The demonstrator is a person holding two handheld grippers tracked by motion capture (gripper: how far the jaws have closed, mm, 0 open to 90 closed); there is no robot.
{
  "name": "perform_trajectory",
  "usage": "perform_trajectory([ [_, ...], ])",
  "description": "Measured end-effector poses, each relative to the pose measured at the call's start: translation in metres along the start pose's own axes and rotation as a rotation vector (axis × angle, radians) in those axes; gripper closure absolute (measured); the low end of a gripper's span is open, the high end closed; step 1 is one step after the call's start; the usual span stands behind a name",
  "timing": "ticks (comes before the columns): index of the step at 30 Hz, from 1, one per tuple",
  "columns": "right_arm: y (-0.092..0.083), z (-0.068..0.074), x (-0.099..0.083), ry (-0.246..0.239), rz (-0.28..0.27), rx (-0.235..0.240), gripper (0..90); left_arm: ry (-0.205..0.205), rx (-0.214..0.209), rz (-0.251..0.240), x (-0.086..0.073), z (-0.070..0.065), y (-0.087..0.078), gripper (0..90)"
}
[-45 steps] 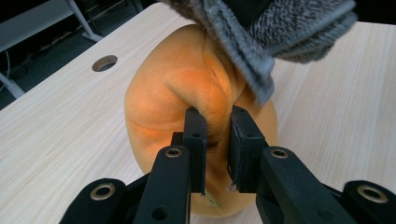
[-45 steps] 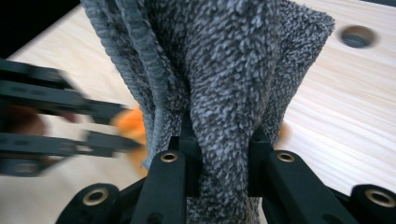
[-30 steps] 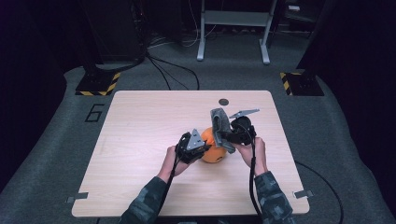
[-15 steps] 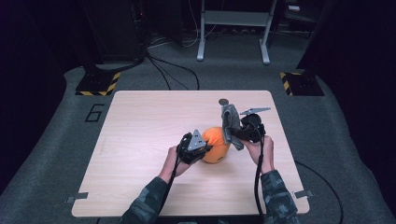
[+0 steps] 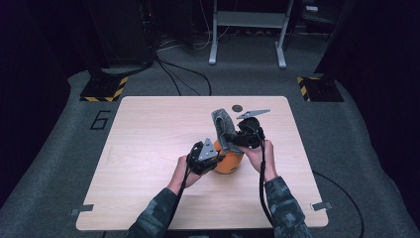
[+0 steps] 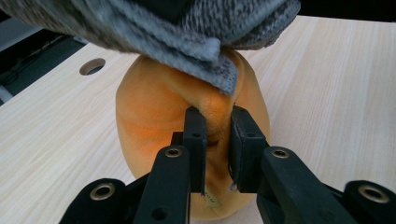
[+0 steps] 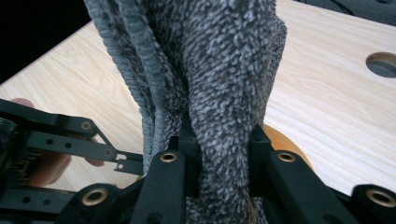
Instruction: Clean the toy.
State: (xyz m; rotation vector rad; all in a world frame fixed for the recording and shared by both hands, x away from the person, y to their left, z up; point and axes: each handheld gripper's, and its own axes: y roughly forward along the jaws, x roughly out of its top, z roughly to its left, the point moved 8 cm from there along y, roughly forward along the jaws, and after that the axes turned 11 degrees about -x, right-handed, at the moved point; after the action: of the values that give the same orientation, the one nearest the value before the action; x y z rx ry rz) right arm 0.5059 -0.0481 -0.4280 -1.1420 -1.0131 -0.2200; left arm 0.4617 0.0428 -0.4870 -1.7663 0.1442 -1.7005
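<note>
Plush fills both of your grips. Your left gripper (image 6: pixel 212 135) has its jaws nearly closed, pinching a fold of the soft orange egg-shaped plush toy (image 6: pixel 159 116), which stands on the pale wooden table (image 5: pixel 148 148) directly ahead of those jaws. Your right gripper (image 7: pixel 224 149) is clamped tight on the grey knitted fabric piece (image 7: pixel 210 70), which rises from between its jaws and drapes over the top of the toy. From above, your right gripper (image 5: pixel 242 139) sits just past the orange toy (image 5: pixel 229 162), your left gripper (image 5: pixel 208 154) just beside it. A round hole in the tabletop (image 5: pixel 237 107) lies beyond your right gripper.
</note>
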Motion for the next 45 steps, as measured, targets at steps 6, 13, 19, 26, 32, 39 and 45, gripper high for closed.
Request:
perform_trajectory([
  [6,0.003,0.004,0.000,-0.022,0.010,-0.004,75.4,0.013,-0.011,-0.003,0.001,-0.004,0.002,78.6],
  [13,0.015,-0.016,-0.007,-0.036,0.038,-0.116,75.5,-0.011,-0.009,-0.006,-0.004,-0.001,0.000,78.6],
  [19,0.010,-0.042,-0.011,0.005,0.041,-0.225,75.4,-0.021,-0.004,-0.004,-0.004,-0.001,-0.002,78.5],
  [26,-0.008,-0.060,-0.015,0.054,0.016,-0.256,75.1,-0.058,0.017,-0.012,-0.006,0.004,-0.004,78.0],
  [32,-0.039,-0.085,-0.040,0.079,0.023,-0.299,74.3,-0.222,0.077,-0.059,-0.017,0.026,-0.014,76.9],
  [39,-0.036,-0.100,-0.090,0.147,0.111,-0.315,73.5,-0.343,0.161,-0.044,-0.028,0.051,-0.018,75.4],
  [45,-0.017,-0.107,-0.131,0.198,0.184,-0.307,73.0,-0.477,0.208,-0.031,-0.045,0.077,-0.019,74.0],
])
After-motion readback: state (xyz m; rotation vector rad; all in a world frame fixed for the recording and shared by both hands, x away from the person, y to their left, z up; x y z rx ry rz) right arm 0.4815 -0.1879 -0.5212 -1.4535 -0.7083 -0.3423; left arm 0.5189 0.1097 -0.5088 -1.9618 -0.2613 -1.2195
